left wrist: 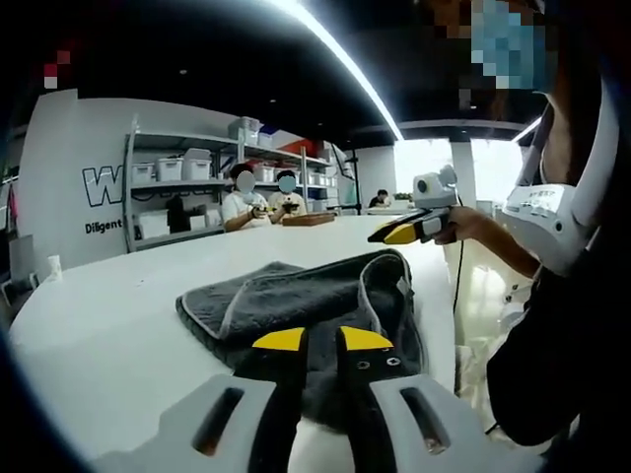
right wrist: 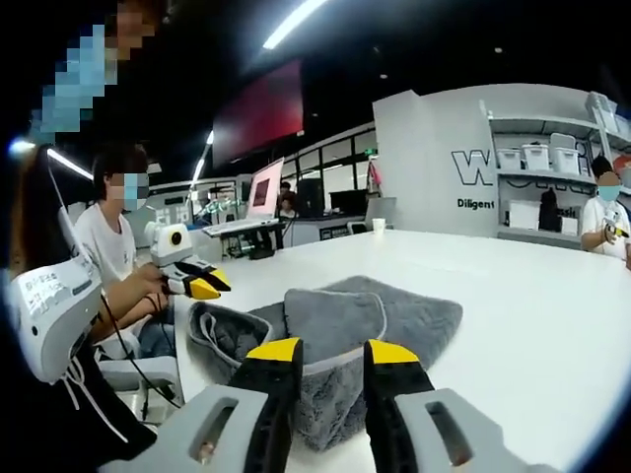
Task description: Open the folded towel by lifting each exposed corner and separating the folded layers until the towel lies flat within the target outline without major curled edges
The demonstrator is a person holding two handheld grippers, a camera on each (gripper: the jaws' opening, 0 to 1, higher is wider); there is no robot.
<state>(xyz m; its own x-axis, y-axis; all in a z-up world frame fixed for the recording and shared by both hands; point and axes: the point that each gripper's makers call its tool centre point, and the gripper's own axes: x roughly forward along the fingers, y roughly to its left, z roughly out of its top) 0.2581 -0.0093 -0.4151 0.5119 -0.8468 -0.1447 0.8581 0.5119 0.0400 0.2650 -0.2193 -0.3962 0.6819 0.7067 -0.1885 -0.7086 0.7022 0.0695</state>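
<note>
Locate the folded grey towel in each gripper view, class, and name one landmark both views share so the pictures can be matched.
Left gripper view: the grey towel lies on the white table, centre, just beyond the left gripper.
Right gripper view: the towel lies centre, just beyond the right gripper.
Shared landmark: the grey shelving with white bins against the lettered wall.

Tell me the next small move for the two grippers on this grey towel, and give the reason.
Probably close the right gripper on the towel edge lying between its jaws and lift that layer back. The towel is still folded in bunched layers on the white table, and the jaws stand open around its near edge. The left gripper sits over the towel with jaws nearly together, seemingly gripping nothing.
</note>
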